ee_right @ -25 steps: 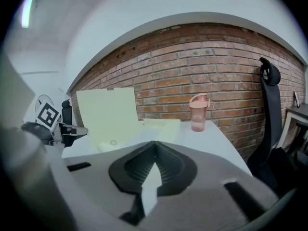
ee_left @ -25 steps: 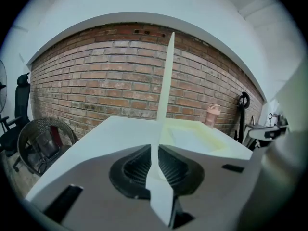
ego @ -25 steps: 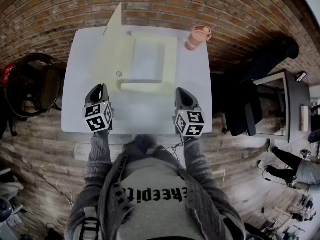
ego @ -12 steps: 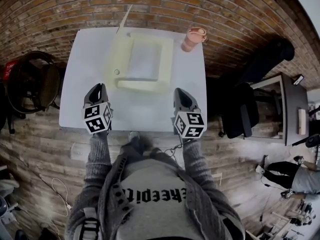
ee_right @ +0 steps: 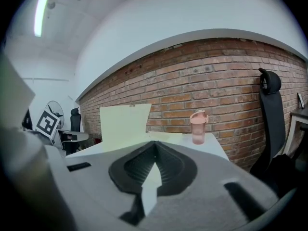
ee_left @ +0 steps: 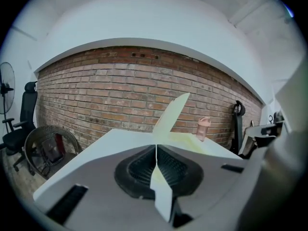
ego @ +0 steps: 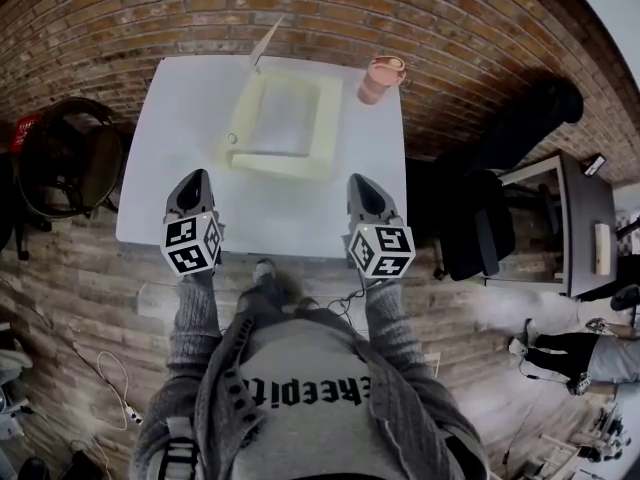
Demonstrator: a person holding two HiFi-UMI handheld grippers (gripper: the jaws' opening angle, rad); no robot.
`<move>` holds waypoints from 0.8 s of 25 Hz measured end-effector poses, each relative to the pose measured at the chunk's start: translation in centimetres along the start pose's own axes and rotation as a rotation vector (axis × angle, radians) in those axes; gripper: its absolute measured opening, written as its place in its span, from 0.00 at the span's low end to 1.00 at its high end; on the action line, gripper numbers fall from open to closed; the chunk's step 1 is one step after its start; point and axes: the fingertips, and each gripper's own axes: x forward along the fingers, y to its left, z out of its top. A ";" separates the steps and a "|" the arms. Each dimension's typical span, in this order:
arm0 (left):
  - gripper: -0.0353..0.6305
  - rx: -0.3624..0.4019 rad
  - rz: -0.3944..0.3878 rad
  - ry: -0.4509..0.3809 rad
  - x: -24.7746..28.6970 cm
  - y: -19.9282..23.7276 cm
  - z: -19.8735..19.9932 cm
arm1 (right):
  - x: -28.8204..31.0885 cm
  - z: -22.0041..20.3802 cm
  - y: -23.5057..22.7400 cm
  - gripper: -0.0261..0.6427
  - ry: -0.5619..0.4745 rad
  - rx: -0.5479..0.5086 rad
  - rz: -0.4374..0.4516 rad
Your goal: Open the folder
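Lying on the far half of the white table (ego: 180, 148): pale yellow folder (ego: 285, 118), open, its cover (ego: 266, 40) raised at the far left corner. Left gripper (ego: 197, 176) and right gripper (ego: 360, 181) over the near edge, clear of the folder, each with jaws pressed together, empty. Pink bottle (ego: 380, 78) upright near the folder's far right corner.

White table (ego: 180, 118), open folder (ego: 283, 123), pink bottle (ego: 381, 78)

The head view looks steeply down over the whole counter (ego: 190, 118) from its near edge. Both gripper views sit low at that edge, facing the far brick wall (ee_left: 96, 95); all three share folder (ego: 282, 123) and bottle (ego: 380, 78).
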 end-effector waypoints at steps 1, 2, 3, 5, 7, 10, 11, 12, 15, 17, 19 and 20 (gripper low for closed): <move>0.07 0.003 -0.004 -0.008 -0.5 -0.3 0.2 | -0.3 0.2 0.0 0.05 -0.006 0.000 0.004; 0.07 0.005 -0.007 -0.018 -1.0 -0.6 0.5 | -0.6 0.4 0.0 0.05 -0.013 0.001 0.009; 0.07 0.005 -0.011 -0.027 -1.5 -0.9 0.7 | -0.9 0.5 0.1 0.05 -0.021 0.001 0.014; 0.07 0.005 -0.017 -0.048 -2.4 -1.4 1.3 | -1.4 1.0 0.2 0.05 -0.036 -0.002 0.024; 0.07 0.008 -0.022 -0.068 -3.4 -1.9 1.8 | -1.9 1.4 0.3 0.05 -0.051 -0.007 0.033; 0.07 0.018 -0.024 -0.094 -4.7 -2.8 2.6 | -2.9 2.1 0.4 0.05 -0.070 -0.017 0.045; 0.07 0.021 -0.026 -0.101 -5.1 -3.2 2.9 | -3.3 2.4 0.4 0.05 -0.077 -0.020 0.048; 0.07 0.024 -0.027 -0.108 -5.5 -3.5 3.1 | -3.6 2.6 0.4 0.05 -0.085 -0.023 0.051; 0.07 0.034 -0.028 -0.127 -6.7 -4.5 3.6 | -4.8 3.5 0.3 0.05 -0.113 -0.031 0.062; 0.07 0.039 -0.027 -0.139 -7.4 -5.1 3.8 | -5.5 3.9 0.3 0.05 -0.131 -0.037 0.068; 0.07 0.043 -0.027 -0.151 -8.1 -5.7 3.9 | -6.4 4.3 0.2 0.05 -0.146 -0.042 0.072; 0.07 0.044 -0.027 -0.156 -8.5 -6.0 4.0 | -6.8 4.5 0.2 0.05 -0.153 -0.045 0.073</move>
